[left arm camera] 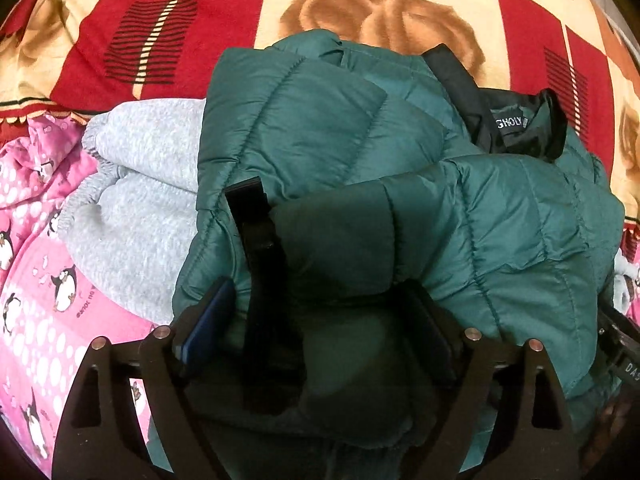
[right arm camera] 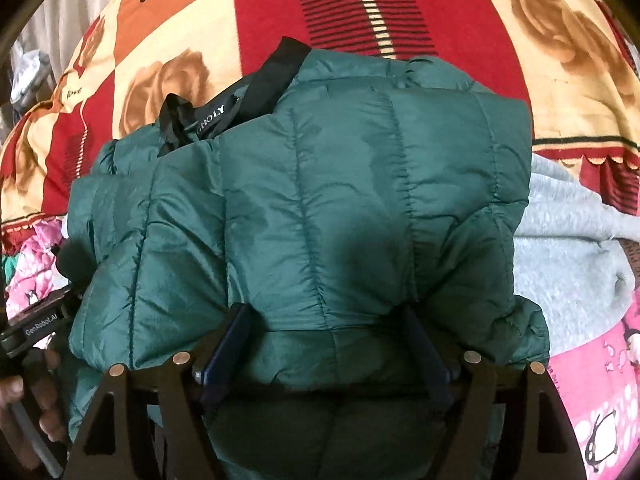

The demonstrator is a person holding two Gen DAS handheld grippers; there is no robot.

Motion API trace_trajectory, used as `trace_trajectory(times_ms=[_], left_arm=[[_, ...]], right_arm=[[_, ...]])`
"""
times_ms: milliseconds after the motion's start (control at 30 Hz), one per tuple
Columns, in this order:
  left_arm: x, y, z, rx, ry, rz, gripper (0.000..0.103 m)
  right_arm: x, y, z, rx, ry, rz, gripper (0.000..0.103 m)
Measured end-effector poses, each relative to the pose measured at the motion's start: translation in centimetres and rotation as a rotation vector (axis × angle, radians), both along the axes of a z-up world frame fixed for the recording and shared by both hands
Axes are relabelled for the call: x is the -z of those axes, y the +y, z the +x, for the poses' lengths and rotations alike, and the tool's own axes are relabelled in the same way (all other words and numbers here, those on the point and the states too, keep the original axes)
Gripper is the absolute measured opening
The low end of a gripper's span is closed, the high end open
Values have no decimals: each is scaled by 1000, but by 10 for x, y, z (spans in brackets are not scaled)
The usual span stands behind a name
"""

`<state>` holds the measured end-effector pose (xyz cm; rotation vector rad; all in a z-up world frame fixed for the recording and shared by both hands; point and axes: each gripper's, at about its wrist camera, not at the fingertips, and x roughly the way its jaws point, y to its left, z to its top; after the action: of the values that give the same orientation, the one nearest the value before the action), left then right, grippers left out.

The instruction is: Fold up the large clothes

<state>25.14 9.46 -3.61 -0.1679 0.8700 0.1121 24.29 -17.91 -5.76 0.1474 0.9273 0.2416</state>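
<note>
A dark green quilted puffer jacket (left arm camera: 400,184) lies folded in a bundle on the bed, its black collar with a brand label (left arm camera: 516,124) at the far side. My left gripper (left arm camera: 320,320) has its jaws spread around a thick fold of the jacket and a black strap, gripping it. In the right wrist view the jacket (right arm camera: 320,200) fills the middle. My right gripper (right arm camera: 324,344) is clamped on the jacket's near edge, padding bulging between the blue pads (right arm camera: 224,344). The left gripper's body (right arm camera: 40,328) shows at the left edge.
A grey sweatshirt (left arm camera: 132,208) lies under and beside the jacket; it also shows in the right wrist view (right arm camera: 568,248). A red and cream rose blanket (left arm camera: 168,28) covers the bed beyond. A pink penguin blanket (left arm camera: 36,272) lies nearer.
</note>
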Motion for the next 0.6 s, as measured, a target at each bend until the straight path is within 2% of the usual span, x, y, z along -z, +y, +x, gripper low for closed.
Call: trace_trajectory(times_ms=[167, 600], left_arm=[[2, -3, 2, -2, -1, -4, 92], [6, 1, 2, -1, -1, -17, 92]], right_arm=[[1, -1, 2, -1, -1, -8, 78], [2, 0, 2, -2, -6, -21, 79]])
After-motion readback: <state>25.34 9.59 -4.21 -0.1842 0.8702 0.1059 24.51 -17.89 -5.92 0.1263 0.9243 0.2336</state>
